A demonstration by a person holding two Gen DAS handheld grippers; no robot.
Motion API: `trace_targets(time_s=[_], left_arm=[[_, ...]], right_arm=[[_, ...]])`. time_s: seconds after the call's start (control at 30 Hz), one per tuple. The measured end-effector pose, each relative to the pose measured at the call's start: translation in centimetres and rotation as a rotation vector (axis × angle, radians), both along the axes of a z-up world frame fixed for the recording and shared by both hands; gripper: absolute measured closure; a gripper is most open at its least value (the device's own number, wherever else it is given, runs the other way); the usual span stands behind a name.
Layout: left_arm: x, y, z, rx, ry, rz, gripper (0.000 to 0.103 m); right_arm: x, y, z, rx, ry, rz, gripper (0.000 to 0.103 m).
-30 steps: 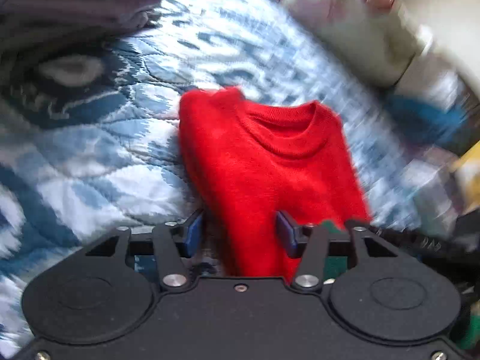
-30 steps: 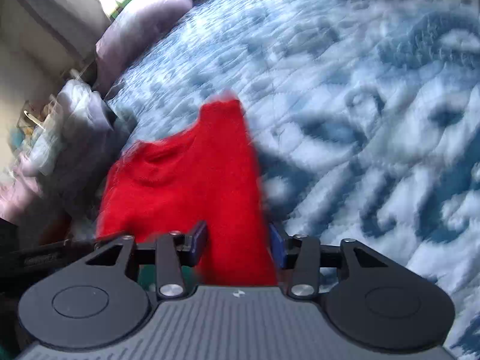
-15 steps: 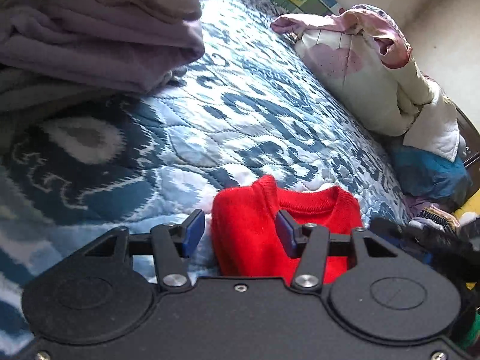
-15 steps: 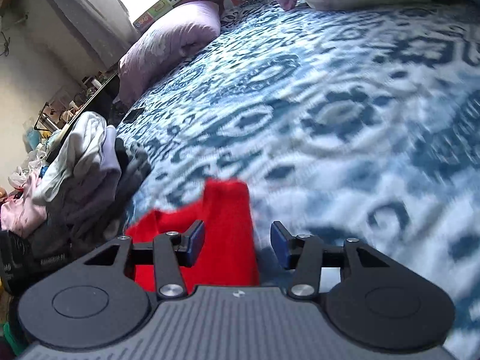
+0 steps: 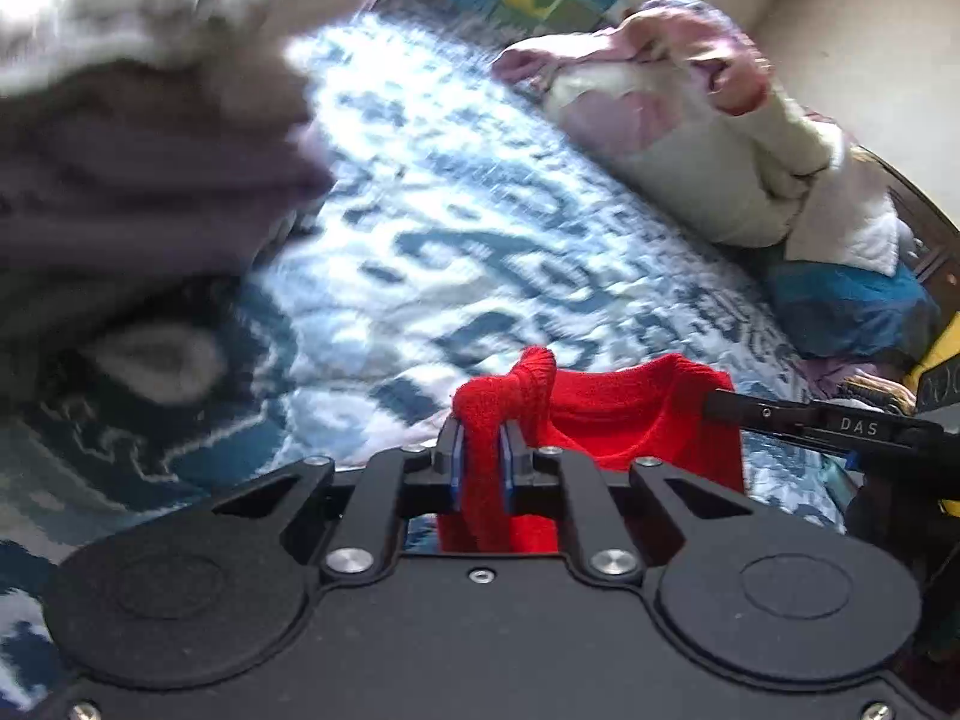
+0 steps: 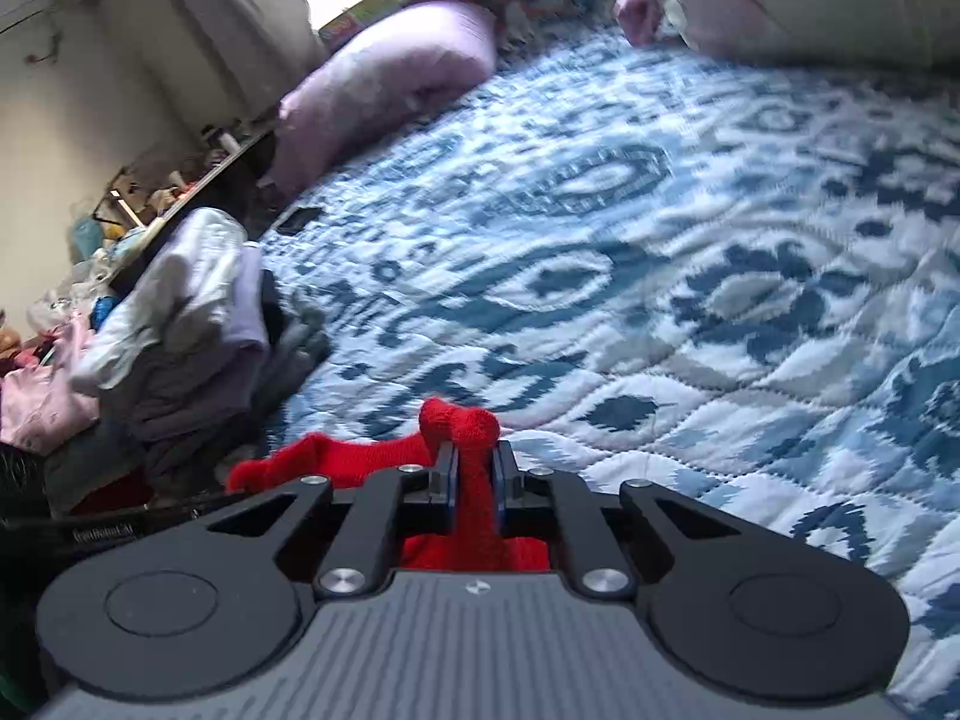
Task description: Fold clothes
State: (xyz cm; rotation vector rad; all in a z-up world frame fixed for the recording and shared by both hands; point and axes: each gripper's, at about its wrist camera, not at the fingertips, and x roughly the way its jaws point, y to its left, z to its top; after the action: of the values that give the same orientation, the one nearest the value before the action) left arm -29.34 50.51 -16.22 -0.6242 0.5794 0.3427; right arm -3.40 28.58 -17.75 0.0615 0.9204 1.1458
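Note:
A red knit sweater (image 5: pixel 630 420) hangs between my two grippers, lifted just above the blue-and-white quilt (image 5: pixel 480 210). My left gripper (image 5: pixel 480 438) has its jaws closing, and its blue pads pinch a bunched shoulder of the sweater. In the right wrist view the right gripper (image 6: pixel 474 456) also has its jaws closing and clamps the sweater's other shoulder (image 6: pixel 462 420). The neckline sags between the two grips. The lower part of the sweater is hidden under the gripper bodies.
A pile of grey, lavender and white clothes (image 5: pixel 150 150) (image 6: pixel 180 330) sits on the left of the quilt (image 6: pixel 660 270). Pillows (image 5: pixel 690 138) (image 6: pixel 390 78) lie at the far edge. A small dark flat object (image 6: pixel 297 219) lies near the pile, and a cluttered shelf (image 6: pixel 138 204) stands beyond.
Both grippers went from open around the sweater's shoulders to shut on them. Both have risen, bunching the fabric and lifting the sweater's top off the quilt.

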Motion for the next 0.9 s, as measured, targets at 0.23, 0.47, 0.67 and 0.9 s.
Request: trace_targets(time_s=[0.23,0.47,0.67,0.9], left_arm=[[-3.8,-5.7,6.1,0.117,-0.046,-0.08,0.095],[-8.7,-13.4,8.1,0.279,-0.022,-0.19,0.096],[-12.3,-19.3,6.4,0.409,0.043,-0.265,0.096],[-15.4,-23.3,3.3,0.423,0.099,-0.268,0.096]], right_arm=[[-2.6,-4.8,5.9,0.058,0.001,0.053,0.091],[-7.4,-11.3,9.6,0.031,-0.062,0.147,0.091],[-11.6,-16.3,9.1,-0.049,-0.105,0.206,0.091],[-16.5,-19.7,6.3,-0.151,-0.119,0.273,0.091]])
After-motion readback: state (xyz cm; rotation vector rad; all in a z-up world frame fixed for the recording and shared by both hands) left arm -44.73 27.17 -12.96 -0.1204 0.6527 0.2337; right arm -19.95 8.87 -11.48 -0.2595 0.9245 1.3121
